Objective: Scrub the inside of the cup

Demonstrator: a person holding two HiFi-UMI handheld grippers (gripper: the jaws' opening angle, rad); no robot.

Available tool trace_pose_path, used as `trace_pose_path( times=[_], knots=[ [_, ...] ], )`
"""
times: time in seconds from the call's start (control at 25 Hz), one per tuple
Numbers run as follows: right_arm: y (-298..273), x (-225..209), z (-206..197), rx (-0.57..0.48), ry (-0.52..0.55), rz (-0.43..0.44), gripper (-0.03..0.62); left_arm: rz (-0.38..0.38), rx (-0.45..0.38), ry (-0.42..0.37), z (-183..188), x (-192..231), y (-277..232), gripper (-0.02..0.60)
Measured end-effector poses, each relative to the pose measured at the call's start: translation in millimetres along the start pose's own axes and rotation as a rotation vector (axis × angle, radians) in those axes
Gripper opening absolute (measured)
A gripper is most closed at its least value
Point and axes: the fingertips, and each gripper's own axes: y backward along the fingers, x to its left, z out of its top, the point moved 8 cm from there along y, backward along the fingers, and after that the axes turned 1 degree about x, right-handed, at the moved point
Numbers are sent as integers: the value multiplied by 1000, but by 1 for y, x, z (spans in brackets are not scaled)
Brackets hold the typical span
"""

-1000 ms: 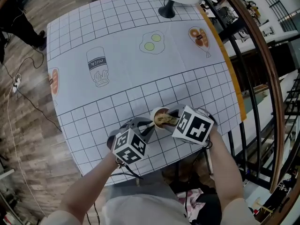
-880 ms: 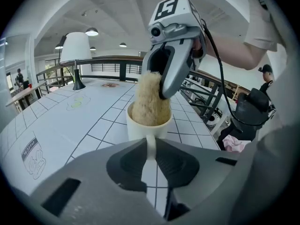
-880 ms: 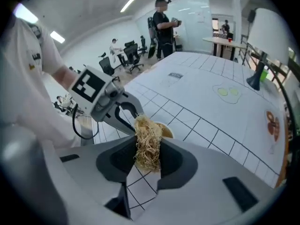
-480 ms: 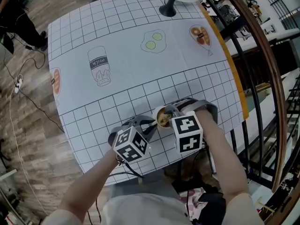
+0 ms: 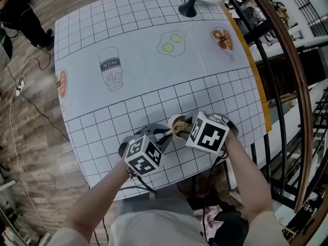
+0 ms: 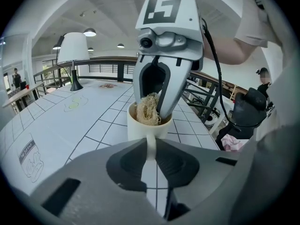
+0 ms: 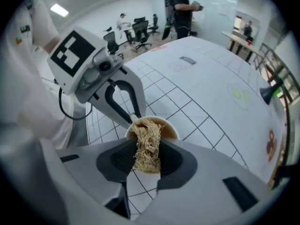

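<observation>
A small white cup (image 5: 177, 125) stands upright near the table's front edge. My left gripper (image 5: 163, 136) is shut on the cup's handle (image 6: 150, 146), seen close up in the left gripper view. My right gripper (image 5: 185, 128) is shut on a tan fibrous scrubber (image 7: 147, 144), whose far end reaches down inside the cup (image 7: 151, 125). In the left gripper view the scrubber (image 6: 147, 109) fills the cup's mouth between the right gripper's fingers (image 6: 169, 93).
The table wears a white gridded cloth (image 5: 154, 81) printed with a milk bottle (image 5: 111, 68), fried eggs (image 5: 171, 42) and other food. A lamp base (image 5: 188, 10) stands at the far edge. A curved railing (image 5: 287, 60) runs along the right. Cables lie on the wooden floor (image 5: 25, 101).
The right gripper has kept turning and shifting over the cup, its marker cube swinging from right to upright and back right. The left gripper and cup have stayed put.
</observation>
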Motion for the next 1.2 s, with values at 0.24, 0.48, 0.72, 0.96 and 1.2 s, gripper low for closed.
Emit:
trace_pose_path(
  times=[0.24,0.48,0.72,0.96,1.2],
  knots=[
    [2,7,-18,-270,-365,-212,112,4,0,10,-1,-4,-2,58],
    [11,17,-44,-632,-724,-291,112,-5,0,50,0,-3,-4,60],
    [47,35,-51,-813,-787,-356,112,4,-3,83,0,-2,-2,64],
    [103,54,-39,-885,-705,-488,114,55,-65,111,6,-1,17,66],
    [151,83,-37,-965,-625,-615,114,144,-188,87,39,-8,69,69]
  ],
)
